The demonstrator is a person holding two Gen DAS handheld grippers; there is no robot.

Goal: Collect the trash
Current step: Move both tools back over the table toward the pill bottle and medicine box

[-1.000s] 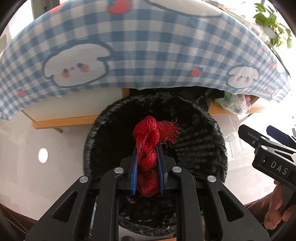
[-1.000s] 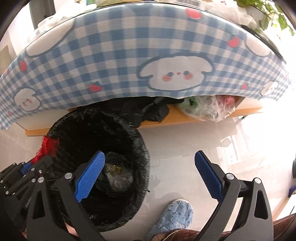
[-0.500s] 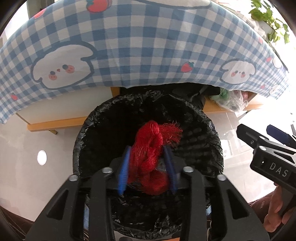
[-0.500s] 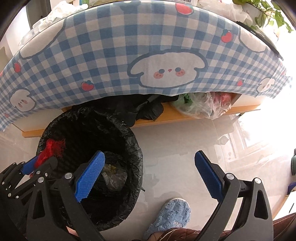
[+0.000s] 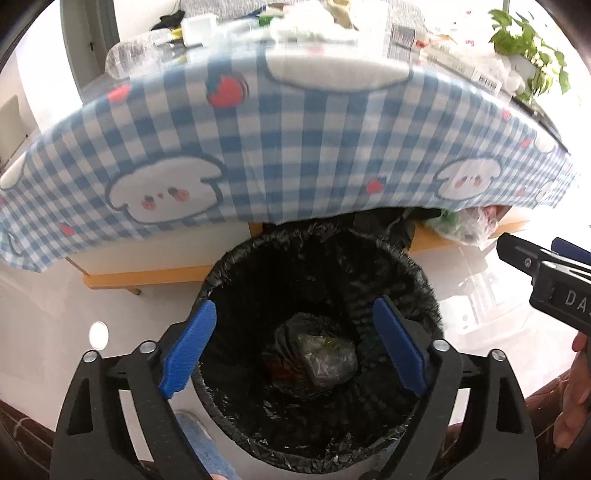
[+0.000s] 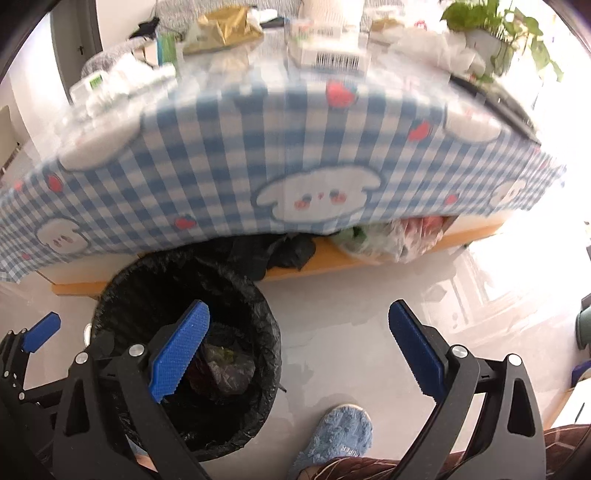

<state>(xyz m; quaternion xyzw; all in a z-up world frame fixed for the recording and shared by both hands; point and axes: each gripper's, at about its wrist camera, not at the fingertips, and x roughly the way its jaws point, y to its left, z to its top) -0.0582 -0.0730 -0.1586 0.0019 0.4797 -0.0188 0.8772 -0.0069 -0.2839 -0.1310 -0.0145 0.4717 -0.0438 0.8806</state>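
Partly done, judging by the bin (image 5: 424, 280): holds a crumpled clear bag (image 5: 321, 354) at the bottom of its black liner, straight below the left claw (image 5: 293, 304), with a dull reddish patch just beside that bag, too dark to name. Finds the left claw spread wide, jaws having just been opening, nothing between the blue pads (image 5: 188, 343). Finds the right claw (image 6: 298, 306) equally wide and empty, off to the bin's right side, one pad over the rim and the other over bare floor, a blue slipper (image 6: 340, 432) below it. Leaves plenty to collect, though: beyond and above both claws, past the checked cloth (image 5: 295, 147), carries a bench top crowded with litter, among it a gold wrapper (image 6: 225, 29), a barcoded white box (image 6: 332, 55) and crumpled white plastic (image 6: 122, 74), all blurred. Also keeps a stuffed clear sack (image 6: 388, 240) on the shelf under the bench, ahead of the right claw; cannot tell whether that counts as trash. Calls, by this reckoning, for many more trips from bench to bin, with either claw free to start.
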